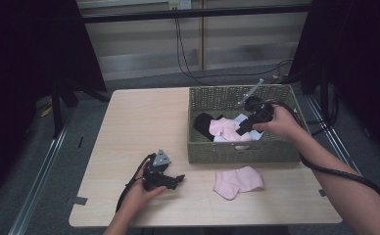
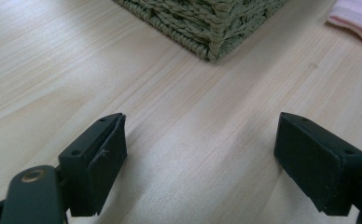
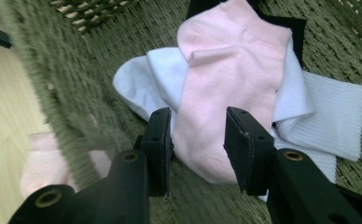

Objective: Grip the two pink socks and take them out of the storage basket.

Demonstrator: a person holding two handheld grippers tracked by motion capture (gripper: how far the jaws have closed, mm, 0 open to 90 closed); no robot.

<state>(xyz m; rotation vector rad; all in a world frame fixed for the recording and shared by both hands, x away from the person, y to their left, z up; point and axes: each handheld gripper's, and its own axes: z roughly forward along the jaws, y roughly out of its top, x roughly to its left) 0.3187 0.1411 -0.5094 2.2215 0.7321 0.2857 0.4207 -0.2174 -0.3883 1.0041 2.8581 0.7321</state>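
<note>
A woven olive basket point(image 1: 242, 152) stands on the right half of the wooden table point(image 1: 139, 127). Inside lie a pink sock point(image 1: 223, 127), a black sock point(image 1: 202, 122) and white socks point(image 1: 240, 119). My right gripper point(image 1: 243, 129) hovers inside the basket, open. In the right gripper view its jaws straddle the toe end of the pink sock point(image 3: 226, 70), which lies over a pale blue-white sock point(image 3: 144, 79), a ribbed white sock point(image 3: 330, 116) and the black sock point(image 3: 293, 28). My left gripper point(image 1: 178, 178) rests low on the table, open and holding nothing point(image 2: 200, 154).
A second pink sock point(image 1: 238, 181) lies on the table in front of the basket, also seen as a pink sock edge point(image 2: 356, 23) and a pink sock point(image 3: 44, 163). The basket corner point(image 2: 212, 32) sits ahead of the left gripper. Cables trail from both grippers.
</note>
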